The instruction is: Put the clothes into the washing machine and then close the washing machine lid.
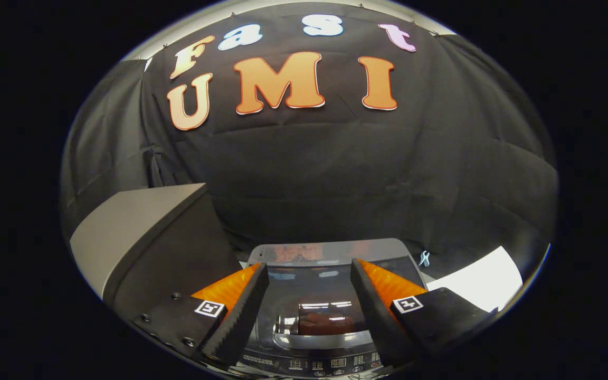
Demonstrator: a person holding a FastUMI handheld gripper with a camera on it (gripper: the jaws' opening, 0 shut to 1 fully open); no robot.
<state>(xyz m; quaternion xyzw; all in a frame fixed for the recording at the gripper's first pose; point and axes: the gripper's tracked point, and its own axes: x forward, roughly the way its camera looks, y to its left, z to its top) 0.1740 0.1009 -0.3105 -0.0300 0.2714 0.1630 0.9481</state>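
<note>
Grey and flat-topped, a large box-like block (140, 232) is seen to the left of the tongs (309, 274), against the black cloth wall (335, 174). Between and below the two fingers, which are held wide apart with nothing gripped, the washing machine (309, 316) is seen from above, its glossy dark lid (312, 295) lying shut and its control panel (330, 364) nearest the fingers. To the right, a white sheet-like surface (481, 282) is seen beyond the right finger.
</note>
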